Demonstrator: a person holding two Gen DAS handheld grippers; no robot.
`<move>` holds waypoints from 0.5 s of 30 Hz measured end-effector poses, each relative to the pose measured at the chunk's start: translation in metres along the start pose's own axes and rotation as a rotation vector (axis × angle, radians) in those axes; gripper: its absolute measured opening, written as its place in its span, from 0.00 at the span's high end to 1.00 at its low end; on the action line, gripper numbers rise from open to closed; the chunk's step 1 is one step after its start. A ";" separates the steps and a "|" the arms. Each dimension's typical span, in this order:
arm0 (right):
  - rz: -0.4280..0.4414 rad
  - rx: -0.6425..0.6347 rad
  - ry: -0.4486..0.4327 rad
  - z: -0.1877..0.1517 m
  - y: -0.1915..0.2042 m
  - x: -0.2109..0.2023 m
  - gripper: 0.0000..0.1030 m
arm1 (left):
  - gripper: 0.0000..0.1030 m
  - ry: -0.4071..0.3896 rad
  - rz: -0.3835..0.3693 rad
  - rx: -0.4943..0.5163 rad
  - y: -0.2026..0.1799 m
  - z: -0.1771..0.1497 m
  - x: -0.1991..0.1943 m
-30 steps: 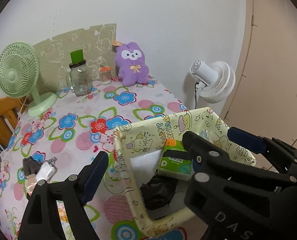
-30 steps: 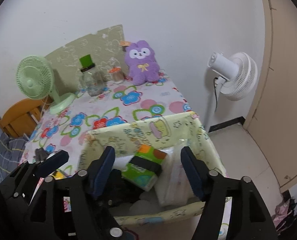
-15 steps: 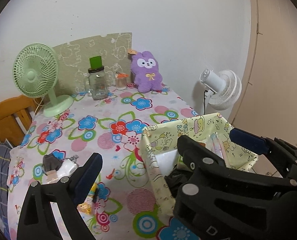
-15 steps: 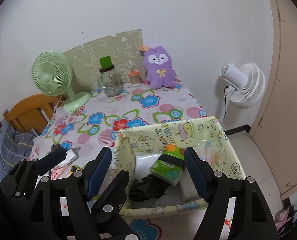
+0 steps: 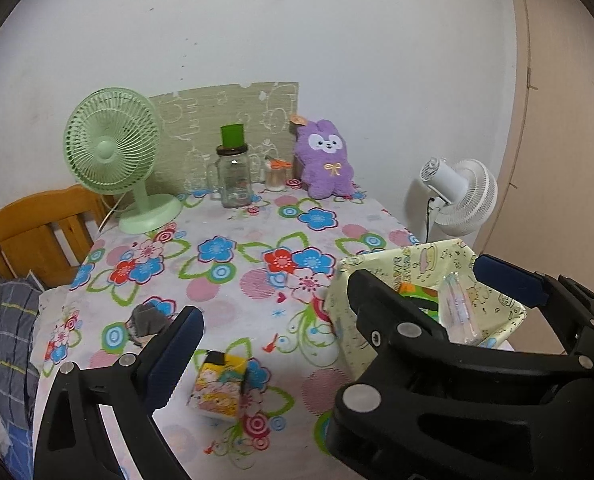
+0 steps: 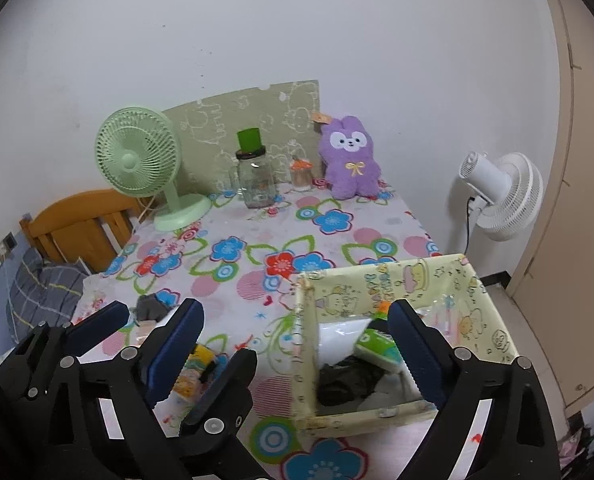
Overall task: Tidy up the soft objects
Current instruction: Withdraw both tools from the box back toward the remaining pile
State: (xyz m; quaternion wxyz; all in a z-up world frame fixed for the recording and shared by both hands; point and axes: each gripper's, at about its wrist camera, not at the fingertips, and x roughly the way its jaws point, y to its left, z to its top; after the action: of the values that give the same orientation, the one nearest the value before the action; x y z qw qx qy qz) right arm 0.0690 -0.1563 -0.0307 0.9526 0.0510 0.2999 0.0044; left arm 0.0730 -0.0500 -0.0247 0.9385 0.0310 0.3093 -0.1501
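A pale yellow cartoon-print fabric bin (image 6: 381, 280) stands at the table's near right corner; it also shows in the left wrist view (image 5: 437, 256). Inside lie a green tissue pack (image 6: 379, 346), a black cloth (image 6: 345, 380) and white packs. A yellow cartoon tissue pack (image 5: 217, 386) and a grey cloth (image 5: 149, 318) lie on the table at the near left. A purple plush rabbit (image 6: 351, 160) sits at the back. My left gripper (image 5: 337, 324) is open and empty, above the table. My right gripper (image 6: 297, 344) is open and empty, above the bin's left wall.
The table has a flowered cloth (image 6: 257, 248). At the back stand a green desk fan (image 6: 145, 164), a glass jar with a green cap (image 6: 255, 176) and a small orange-lidded jar (image 6: 301, 174). A white floor fan (image 6: 501, 196) stands right of the table, a wooden headboard (image 6: 81, 224) left.
Both grippers have pulled back and up from the bin, staying open. The left one has shifted left, so the yellow tissue pack and grey cloth have come into view.
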 end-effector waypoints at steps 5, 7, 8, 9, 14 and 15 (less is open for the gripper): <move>0.001 -0.020 0.000 -0.002 0.017 0.001 0.06 | 0.04 0.000 0.018 -0.013 0.015 -0.004 -0.003; 0.000 -0.027 -0.001 -0.003 0.023 0.002 0.06 | 0.04 0.000 0.025 -0.013 0.020 -0.005 -0.005; 0.003 -0.031 -0.001 -0.003 0.027 0.002 0.06 | 0.04 0.001 0.028 -0.012 0.022 -0.006 -0.005; 0.005 -0.033 0.000 -0.003 0.029 0.002 0.06 | 0.04 0.001 0.031 -0.012 0.024 -0.006 -0.006; 0.019 -0.041 0.017 -0.005 0.041 0.008 0.06 | 0.04 0.016 0.032 -0.018 0.036 -0.010 -0.004; 0.018 -0.044 0.019 -0.005 0.044 0.009 0.06 | 0.04 0.020 0.033 -0.020 0.039 -0.011 -0.004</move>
State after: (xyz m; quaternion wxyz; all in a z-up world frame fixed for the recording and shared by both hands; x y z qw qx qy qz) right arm 0.0742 -0.1117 -0.0359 0.9506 0.0329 0.3081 0.0201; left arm 0.0754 -0.0102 -0.0331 0.9381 0.0280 0.3194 -0.1312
